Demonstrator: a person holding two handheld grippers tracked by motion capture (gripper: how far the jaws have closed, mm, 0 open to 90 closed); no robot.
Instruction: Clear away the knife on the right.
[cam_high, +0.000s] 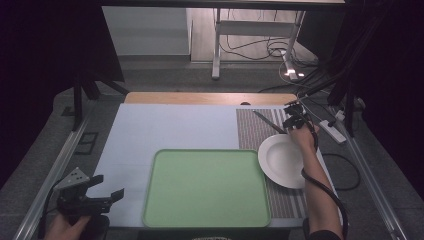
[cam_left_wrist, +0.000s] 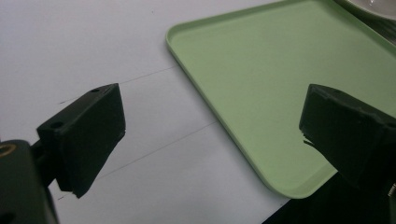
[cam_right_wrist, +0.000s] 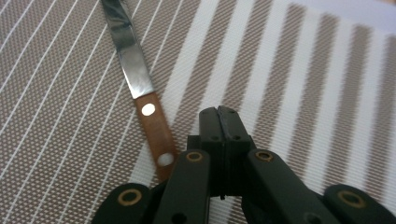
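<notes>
A knife (cam_high: 267, 121) with a wooden handle lies on the striped placemat (cam_high: 255, 131) at the far right of the table. In the right gripper view the knife (cam_right_wrist: 140, 88) rests flat just left of my right gripper (cam_right_wrist: 219, 114), whose jaws are pressed together with nothing between them. My right gripper (cam_high: 293, 117) hovers beyond the white plate (cam_high: 281, 160), close to the knife's handle end. My left gripper (cam_high: 107, 187) stands open at the table's near left corner, and the left gripper (cam_left_wrist: 212, 135) has nothing between its jaws, which point toward the green tray (cam_left_wrist: 261, 70).
The empty green tray (cam_high: 206, 187) takes up the near middle of the pale blue mat. The plate sits on the placemat (cam_right_wrist: 289, 93) right of the tray, and its rim (cam_left_wrist: 373, 7) shows past the tray's far corner. Cables and a power strip (cam_high: 332, 131) lie off the right edge.
</notes>
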